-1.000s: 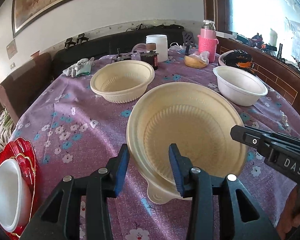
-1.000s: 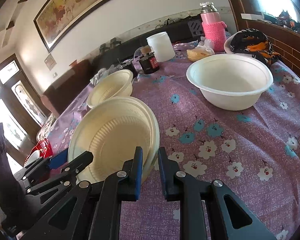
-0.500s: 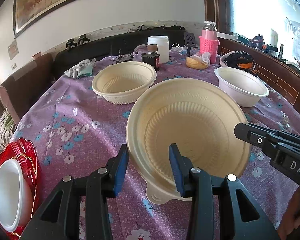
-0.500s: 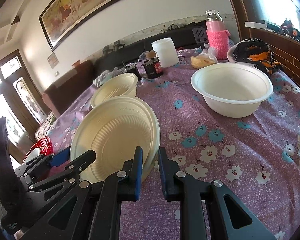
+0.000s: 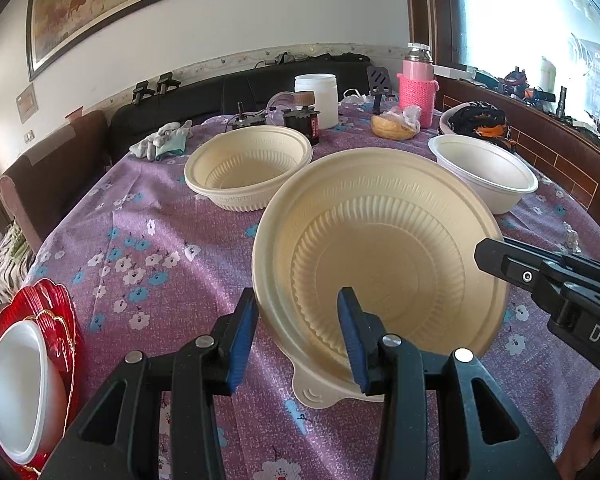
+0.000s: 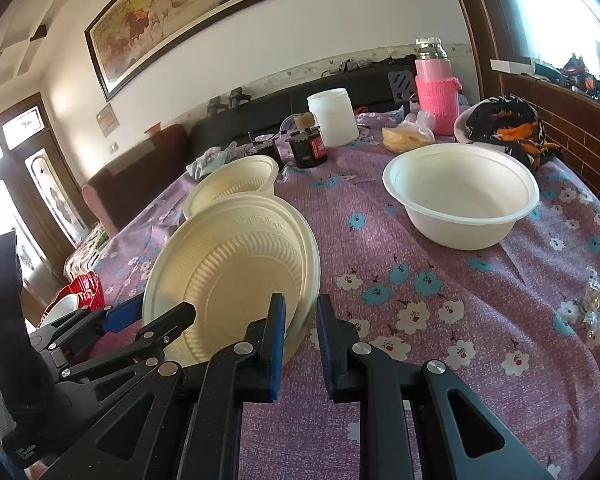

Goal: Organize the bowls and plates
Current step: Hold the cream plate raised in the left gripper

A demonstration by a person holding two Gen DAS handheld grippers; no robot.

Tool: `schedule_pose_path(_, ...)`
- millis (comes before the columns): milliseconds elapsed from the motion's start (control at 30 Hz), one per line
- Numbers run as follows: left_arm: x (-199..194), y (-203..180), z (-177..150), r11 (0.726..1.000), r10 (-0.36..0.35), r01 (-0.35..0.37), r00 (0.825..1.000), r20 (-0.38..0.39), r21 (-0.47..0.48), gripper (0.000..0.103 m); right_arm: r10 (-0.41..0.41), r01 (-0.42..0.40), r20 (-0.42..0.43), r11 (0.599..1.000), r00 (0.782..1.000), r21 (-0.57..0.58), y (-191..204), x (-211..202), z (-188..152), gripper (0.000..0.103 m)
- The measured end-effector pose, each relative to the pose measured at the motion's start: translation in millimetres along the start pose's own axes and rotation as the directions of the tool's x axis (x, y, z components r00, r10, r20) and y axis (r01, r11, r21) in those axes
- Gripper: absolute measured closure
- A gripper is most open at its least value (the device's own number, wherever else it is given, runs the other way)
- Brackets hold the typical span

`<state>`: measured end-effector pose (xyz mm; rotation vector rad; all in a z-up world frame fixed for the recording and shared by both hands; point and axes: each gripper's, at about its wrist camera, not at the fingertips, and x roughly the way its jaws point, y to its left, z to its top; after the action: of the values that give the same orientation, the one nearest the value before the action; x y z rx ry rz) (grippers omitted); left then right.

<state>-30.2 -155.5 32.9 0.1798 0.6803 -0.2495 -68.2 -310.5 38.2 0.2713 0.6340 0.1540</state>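
While both hand-held grippers [image 5: 298, 336] [image 6: 300, 340] pinch two nested cream bowls [image 5: 380, 256], two more bowls sit.

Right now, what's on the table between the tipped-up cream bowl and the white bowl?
Nothing: just bare purple flowered cloth between the tilted cream bowl and the white bowl, shown in the right wrist view.

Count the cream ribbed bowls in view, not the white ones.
2 for sure. One tilted bowl is gripped at its rim by both the left gripper and the right gripper. The other sits farther back on the table. The held one may be a nested pair.
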Motion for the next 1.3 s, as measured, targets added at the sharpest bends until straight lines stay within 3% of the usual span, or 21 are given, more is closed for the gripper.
schedule_pose_path(500,4,-6,0,1.000,0.001,-0.001,1.000,0.001,0.022,0.064,-0.083,0.084,0.019,0.995,0.996,-0.061,9,-5,-1,0.085)
schedule_pose_path(1300,5,-5,0,1.000,0.001,-0.001,1.000,-0.001,0.021,0.064,-0.091,0.094,0.034,0.992,0.995,-0.084,14,-10,-2,0.085)
